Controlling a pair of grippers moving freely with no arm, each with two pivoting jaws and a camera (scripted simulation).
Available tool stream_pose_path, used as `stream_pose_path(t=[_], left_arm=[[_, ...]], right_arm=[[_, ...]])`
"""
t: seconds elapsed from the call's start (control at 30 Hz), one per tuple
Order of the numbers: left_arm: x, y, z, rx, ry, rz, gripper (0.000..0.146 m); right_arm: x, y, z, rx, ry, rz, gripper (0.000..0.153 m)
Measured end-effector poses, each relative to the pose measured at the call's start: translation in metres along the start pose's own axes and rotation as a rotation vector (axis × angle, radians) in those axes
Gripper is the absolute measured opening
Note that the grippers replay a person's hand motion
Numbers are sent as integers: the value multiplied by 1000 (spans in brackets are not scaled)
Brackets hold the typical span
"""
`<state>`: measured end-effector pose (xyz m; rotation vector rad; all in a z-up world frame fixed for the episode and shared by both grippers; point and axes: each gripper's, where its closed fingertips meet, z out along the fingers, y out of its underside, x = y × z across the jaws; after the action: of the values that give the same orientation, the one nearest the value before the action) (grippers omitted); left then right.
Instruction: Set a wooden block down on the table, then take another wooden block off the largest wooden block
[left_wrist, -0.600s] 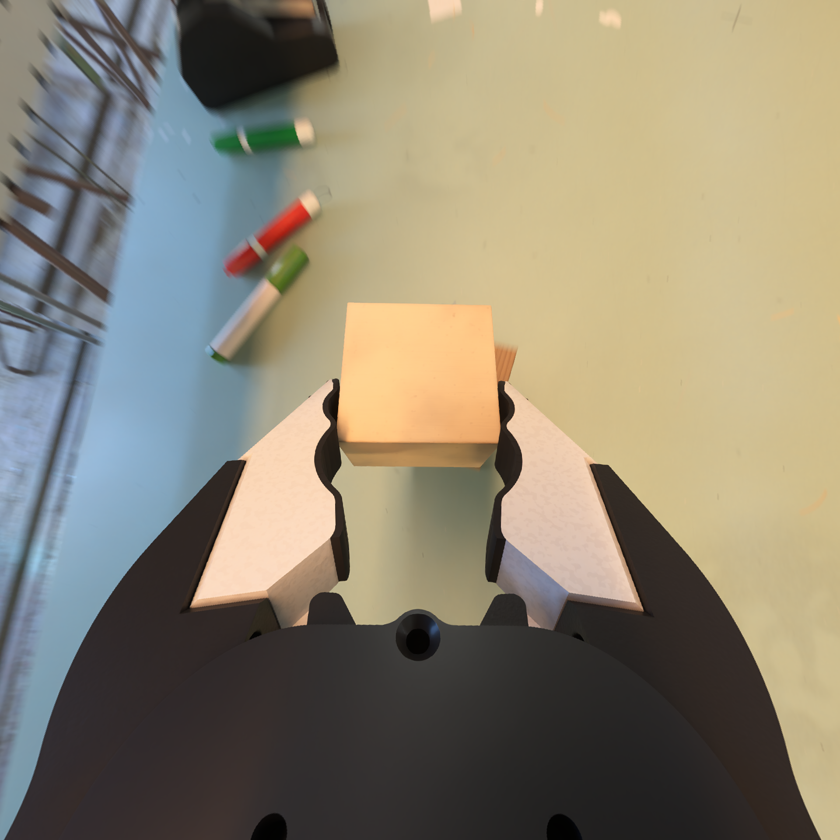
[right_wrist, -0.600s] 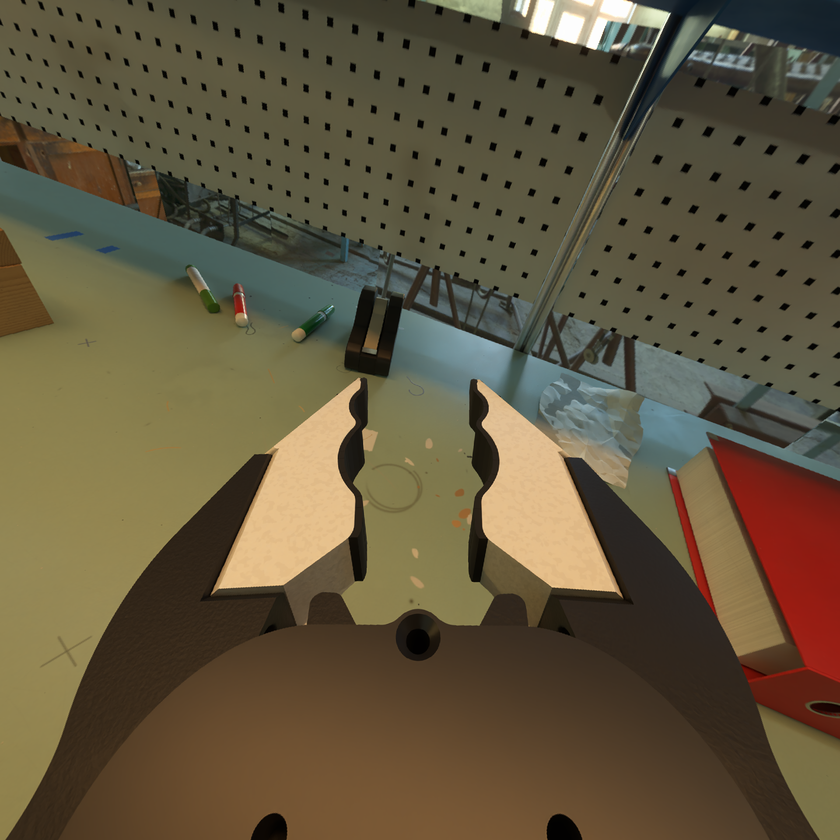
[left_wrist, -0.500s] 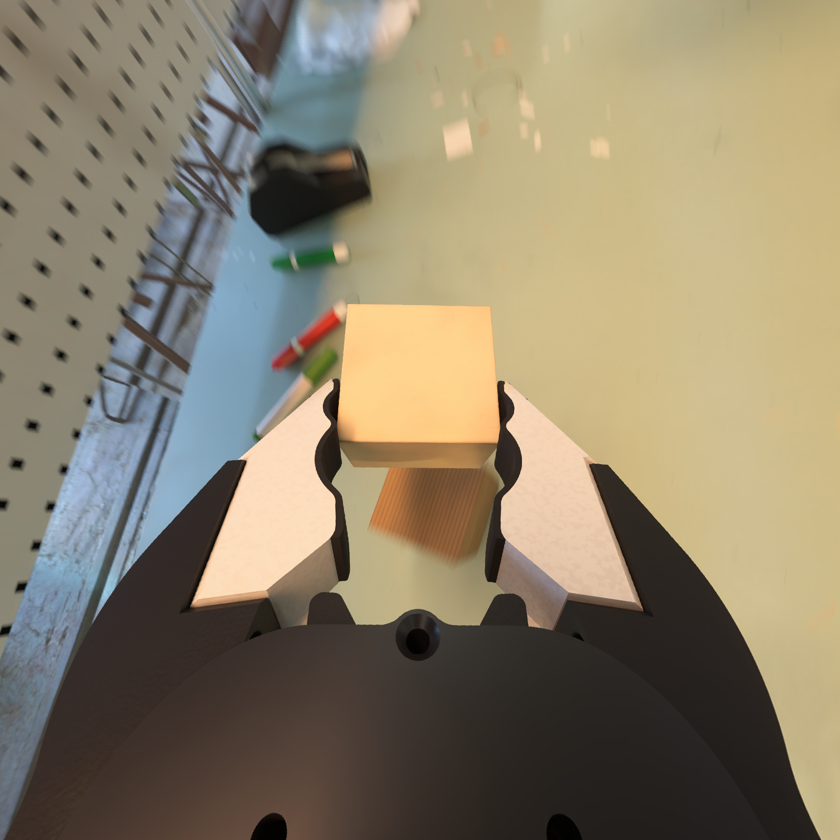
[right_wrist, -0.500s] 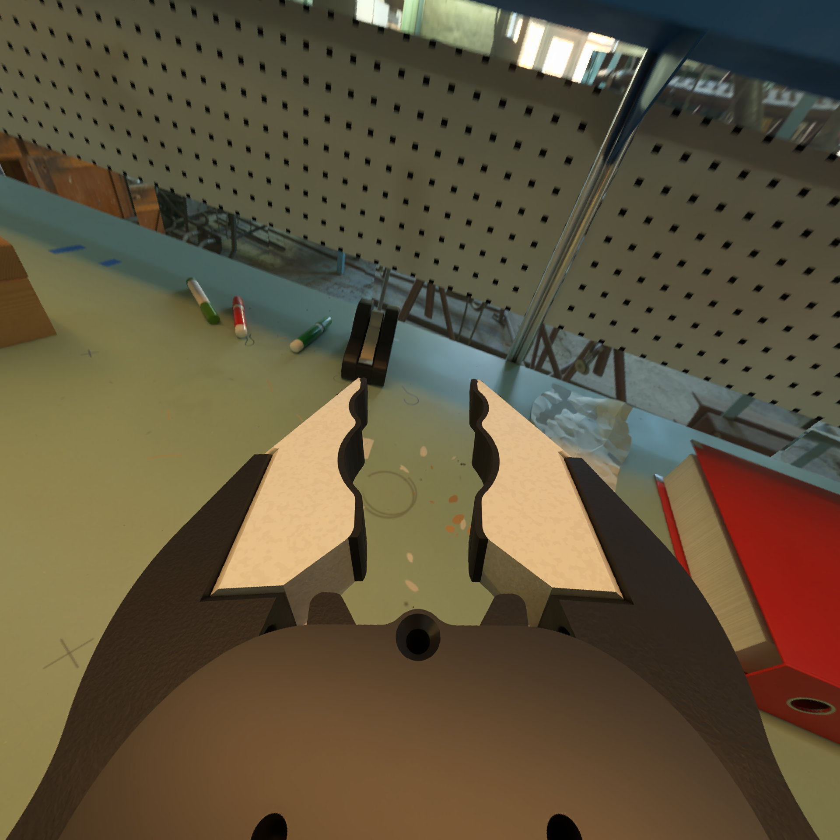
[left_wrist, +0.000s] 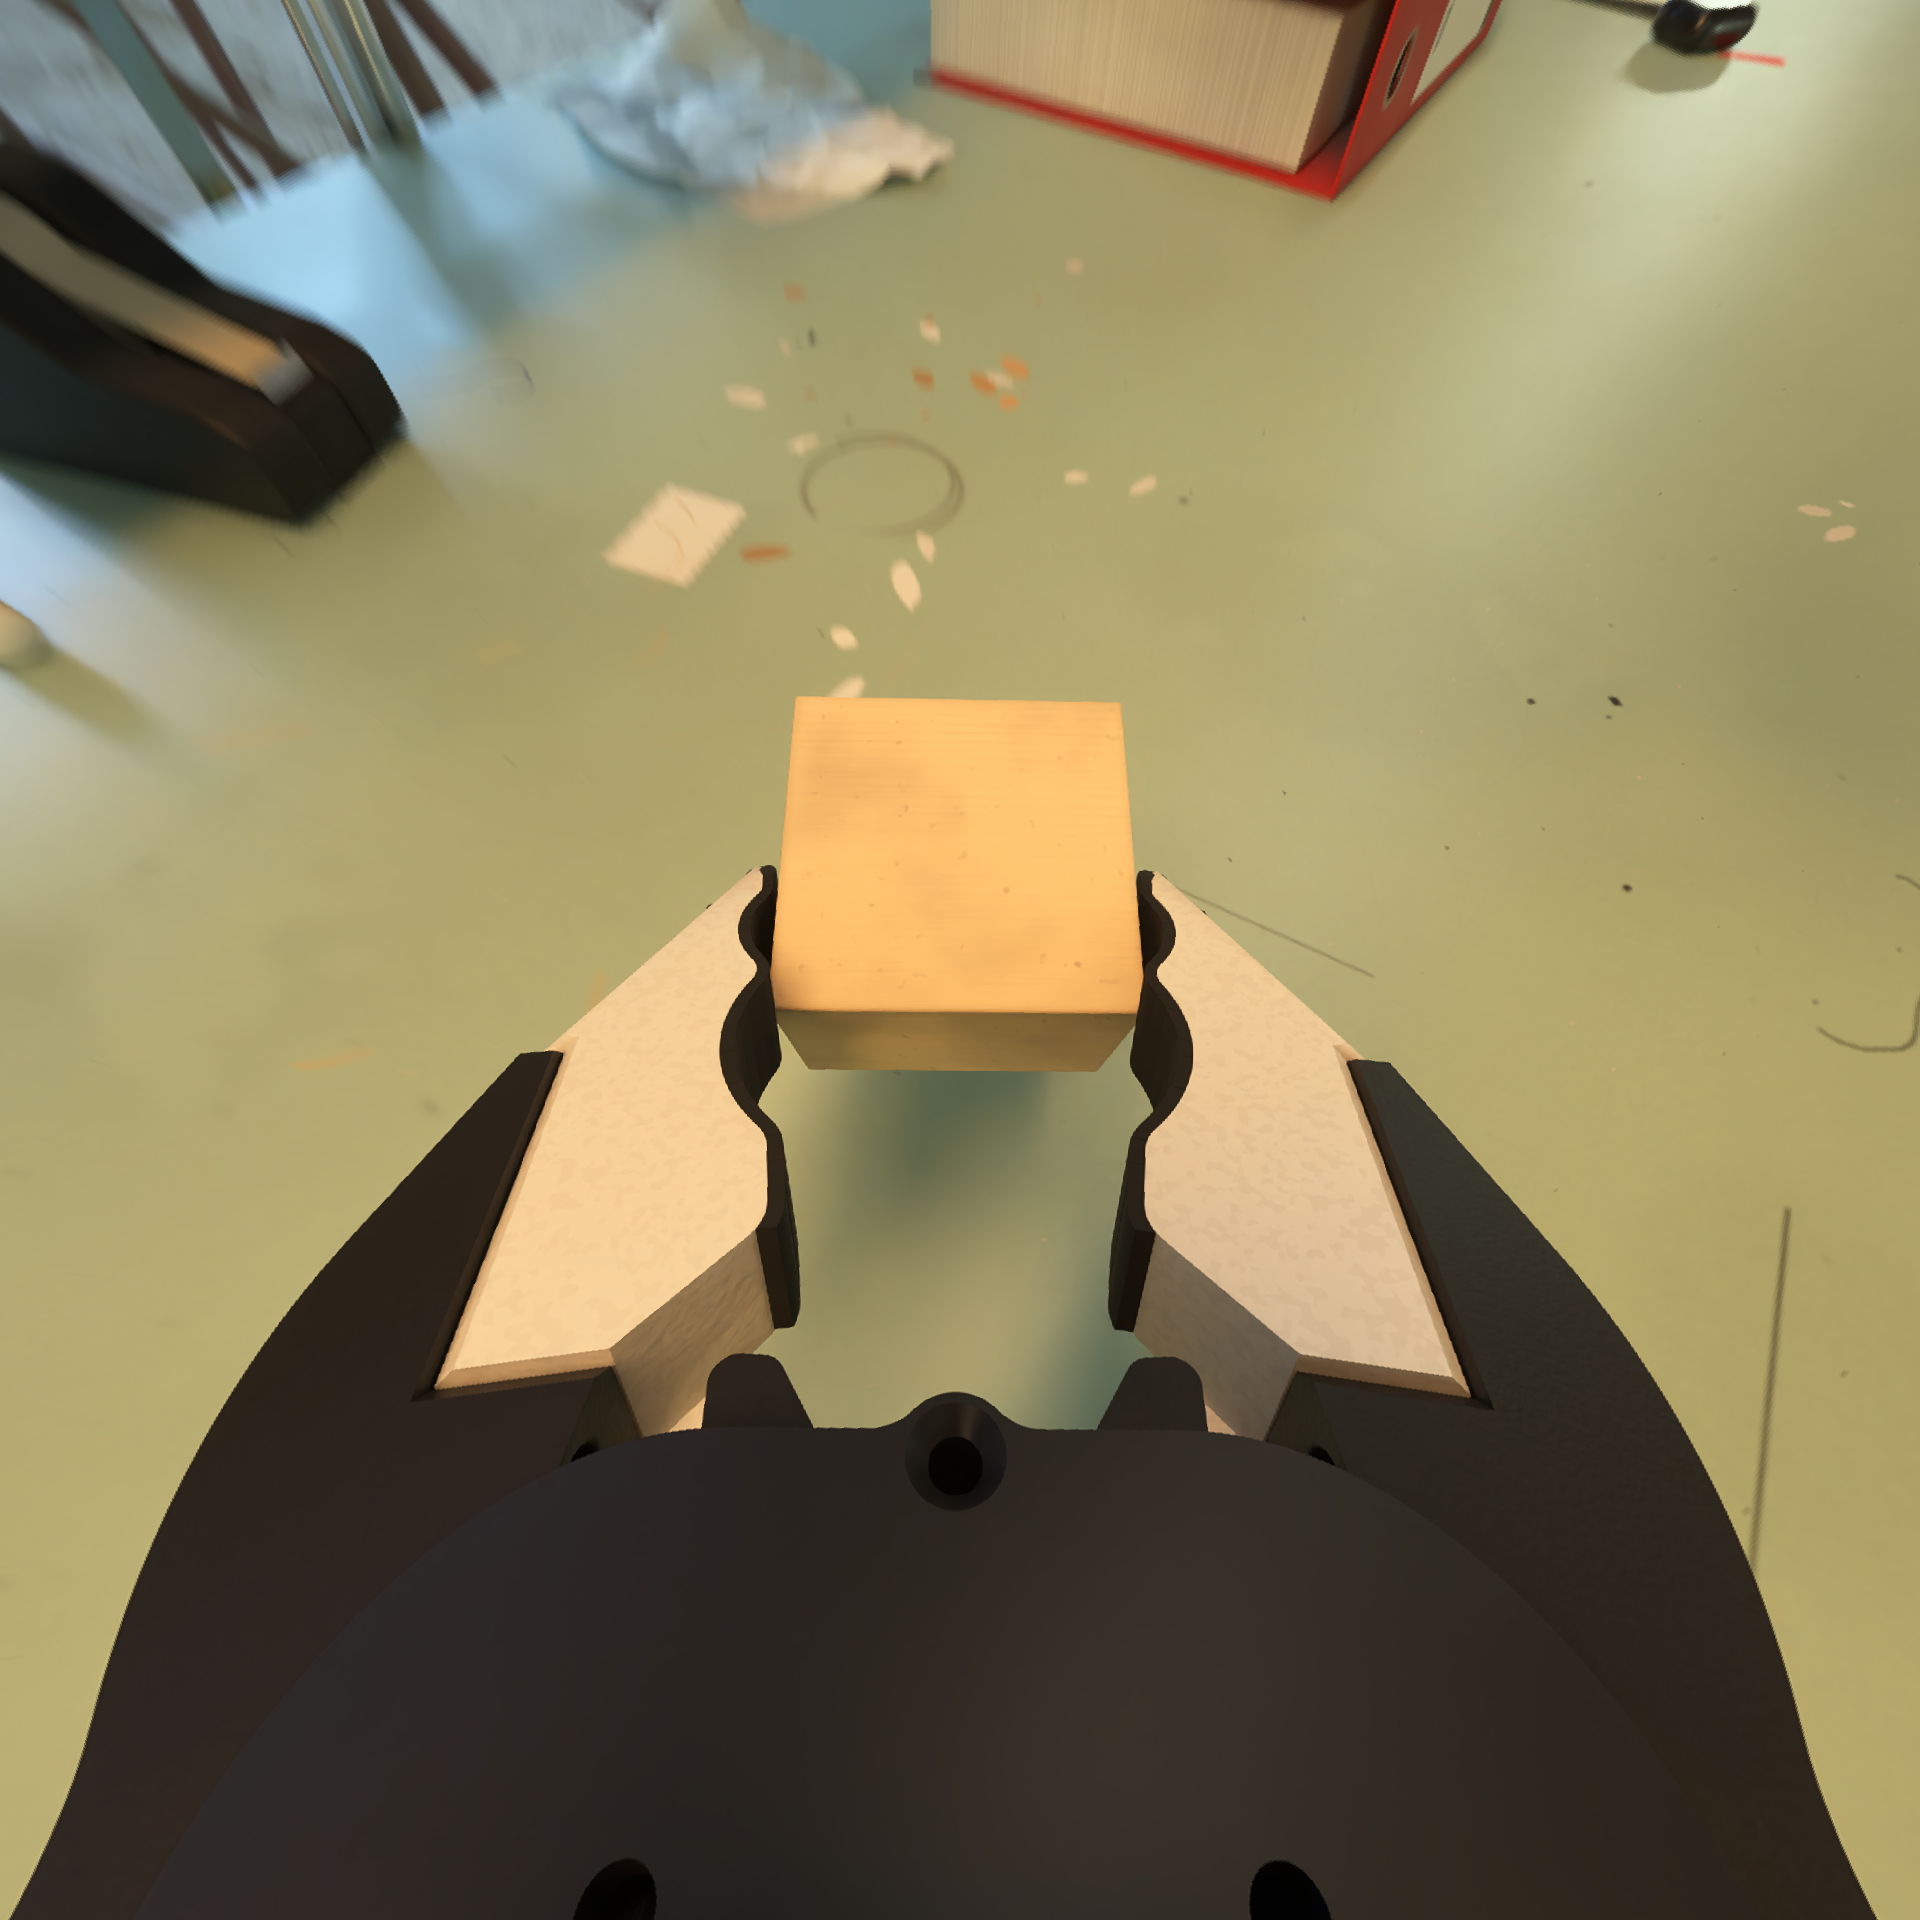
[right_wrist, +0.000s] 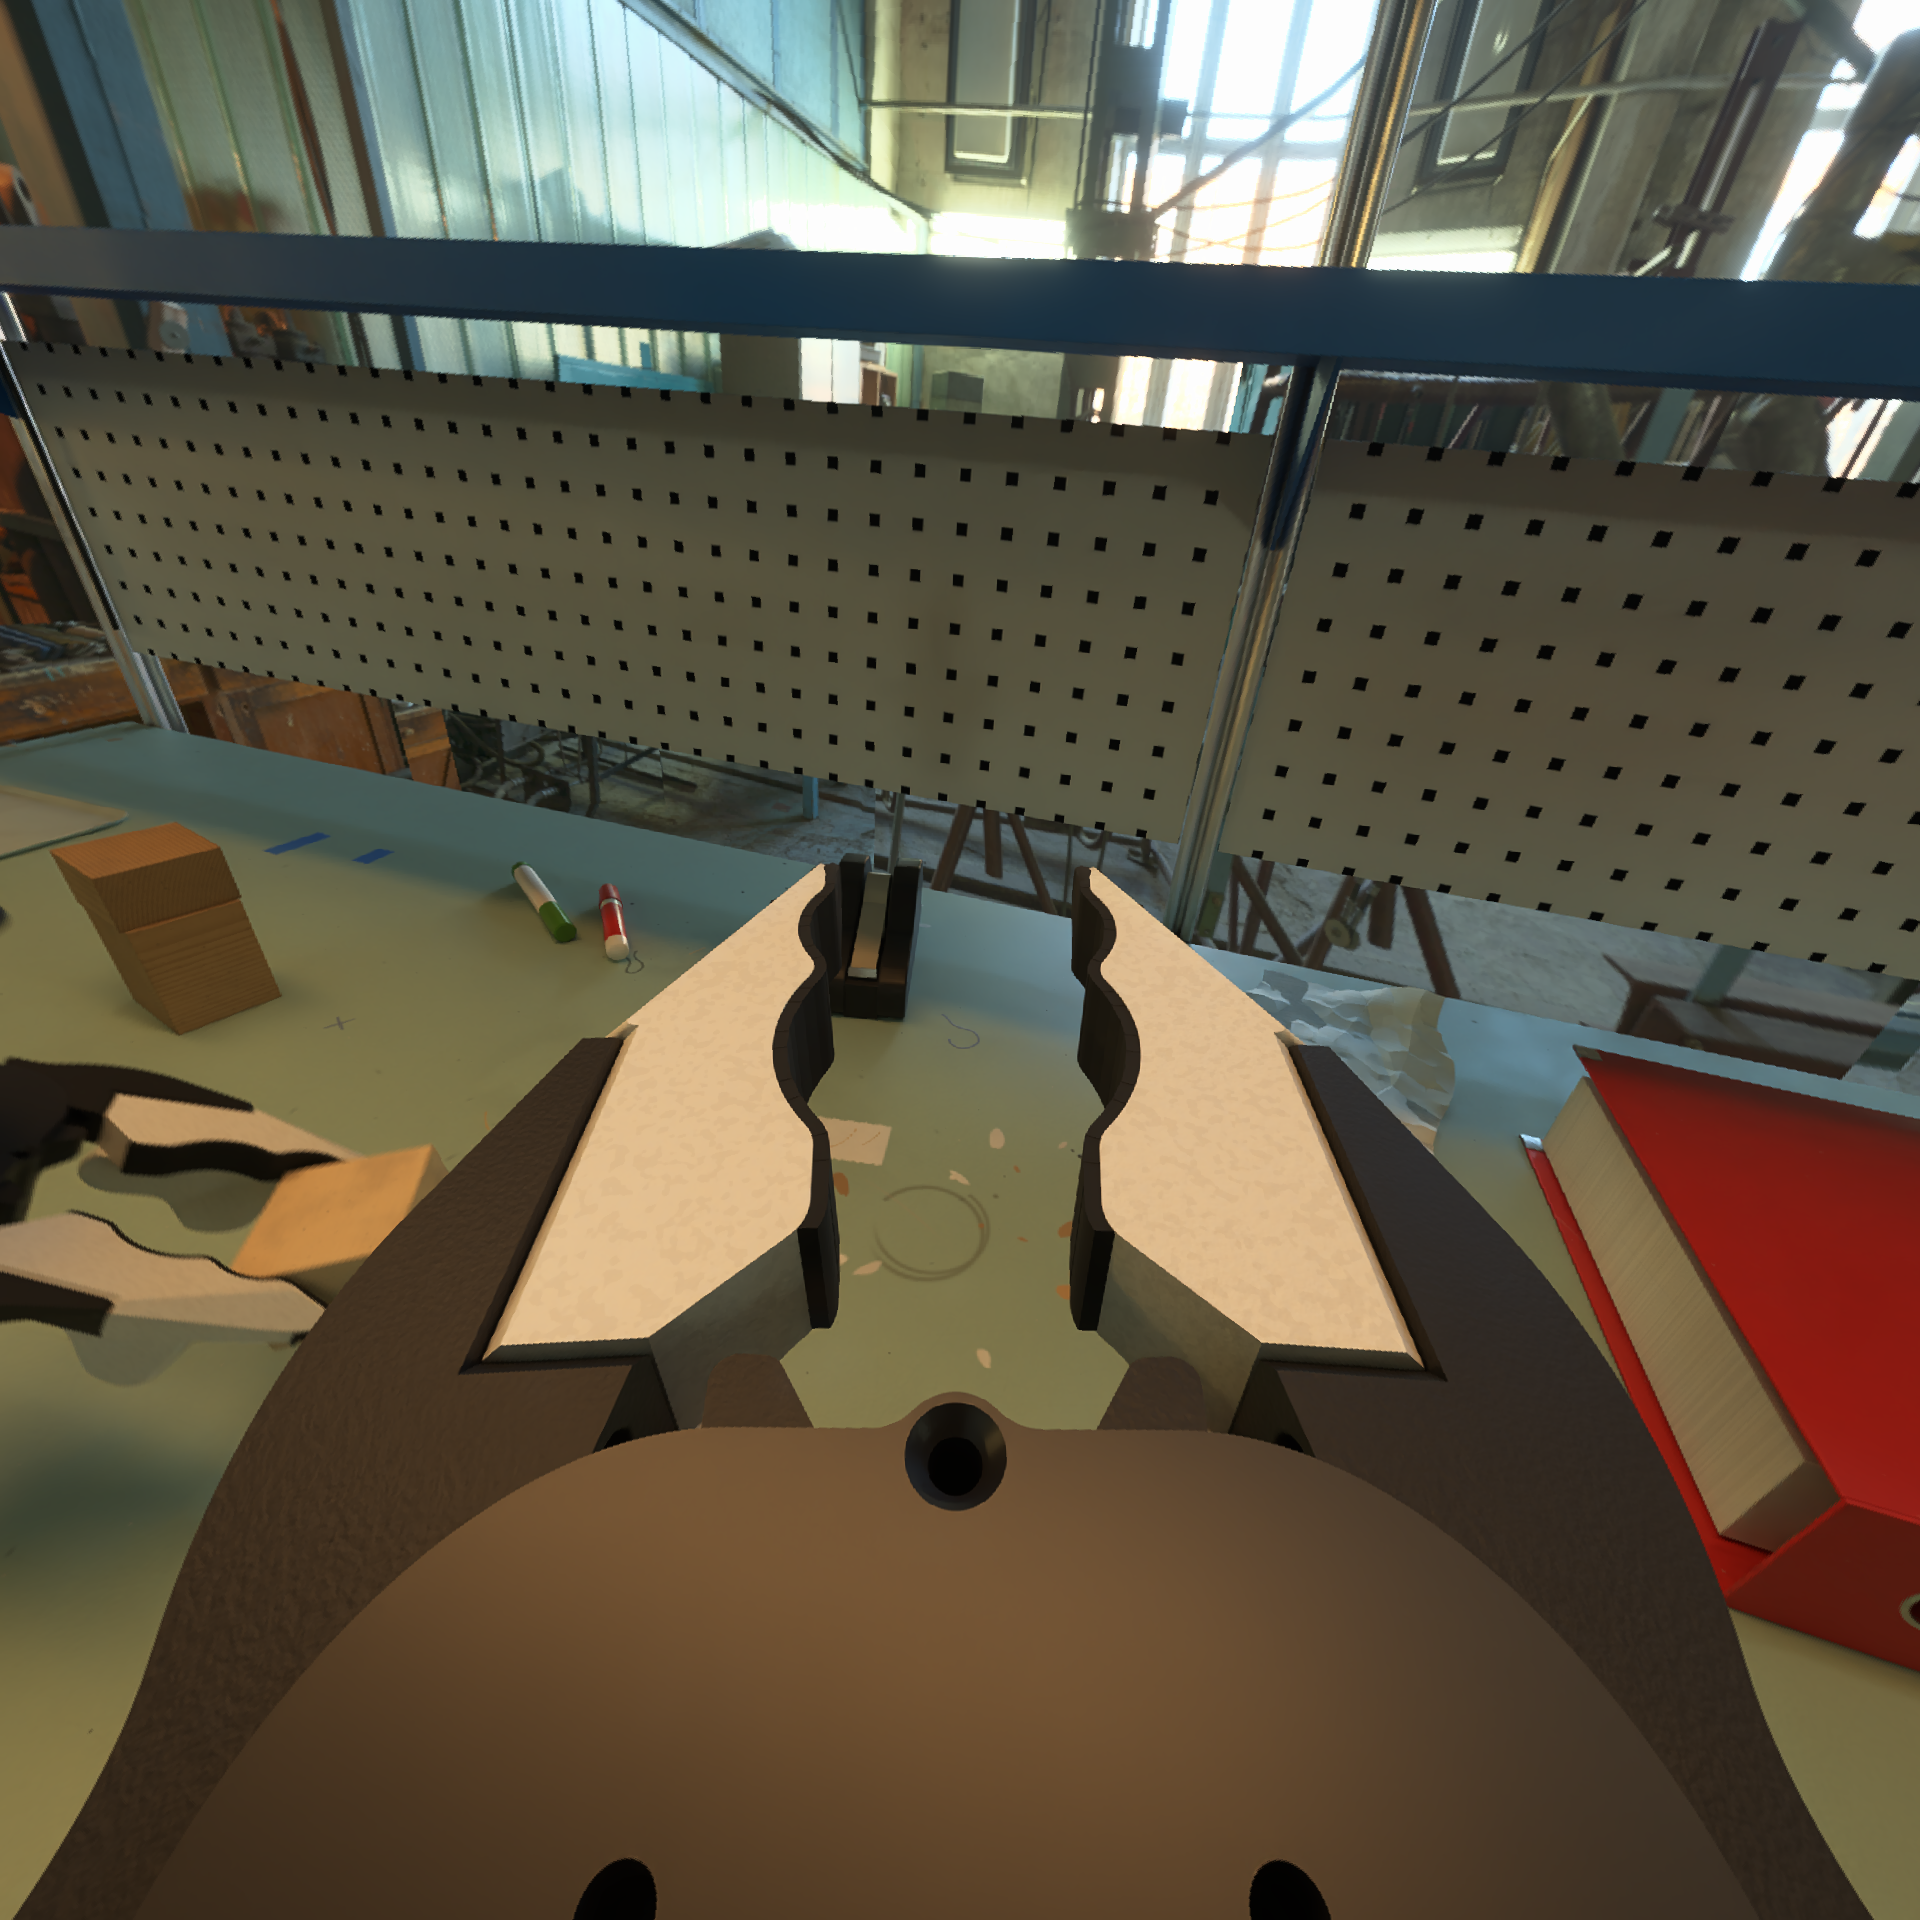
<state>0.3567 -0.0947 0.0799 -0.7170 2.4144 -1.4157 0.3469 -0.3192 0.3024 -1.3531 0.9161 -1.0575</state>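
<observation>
My left gripper (left_wrist: 954, 894) is shut on a light wooden cube (left_wrist: 954, 883) and holds it just above the green table, with a shadow under it. In the right wrist view the left gripper (right_wrist: 312, 1216) and its cube (right_wrist: 343, 1195) show at the left edge. Far left in that view, a smaller ribbed wooden block (right_wrist: 145, 873) sits on a larger wooden block (right_wrist: 197, 971). My right gripper (right_wrist: 951, 904) is open and empty above the middle of the table, well right of that stack.
A black tape dispenser (left_wrist: 156, 384) (right_wrist: 878, 945), two markers (right_wrist: 545, 904) (right_wrist: 613, 920), crumpled paper (left_wrist: 748, 114) (right_wrist: 1361, 1039) and a red binder (left_wrist: 1195, 73) (right_wrist: 1745, 1299) lie on the table. A pegboard (right_wrist: 727, 603) stands along the far edge.
My left gripper has swung with the cube away from the markers towards the table's middle. The right wrist view has tilted up, so the stack and the left gripper now show.
</observation>
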Motion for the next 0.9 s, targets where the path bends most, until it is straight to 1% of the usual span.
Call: stream_pose_path(t=[0.07, 0.17, 0.3, 0.5, 0.6, 0.73, 0.77, 0.83, 0.9], left_arm=[[3, 13, 14, -53, -10, -41, 68], [-1, 24, 24, -88, -92, -5, 68], [0, 33, 31, -137, -124, 35, 68], [1, 44, 38, -182, -129, 30, 68], [4, 52, 40, -214, -107, 29, 67], [6, 54, 40, -210, -79, 1, 67], [8, 53, 40, -200, -68, -5, 69], [9, 47, 35, -168, -61, 2, 77], [8, 36, 22, -118, -59, 30, 82]], right_arm=[[0, 2, 2, -13, -2, -8, 44], [1, 7, 5, -43, 0, -24, 44], [-1, 10, 9, -59, -10, -33, 44], [-3, 10, 10, -64, -15, -44, 44], [0, 10, 9, -64, -8, -40, 44], [3, 11, 9, -61, 1, -25, 44], [4, 12, 9, -64, 1, -23, 44], [5, 14, 10, -70, 7, -25, 44], [5, 15, 10, -75, 9, -26, 45]])
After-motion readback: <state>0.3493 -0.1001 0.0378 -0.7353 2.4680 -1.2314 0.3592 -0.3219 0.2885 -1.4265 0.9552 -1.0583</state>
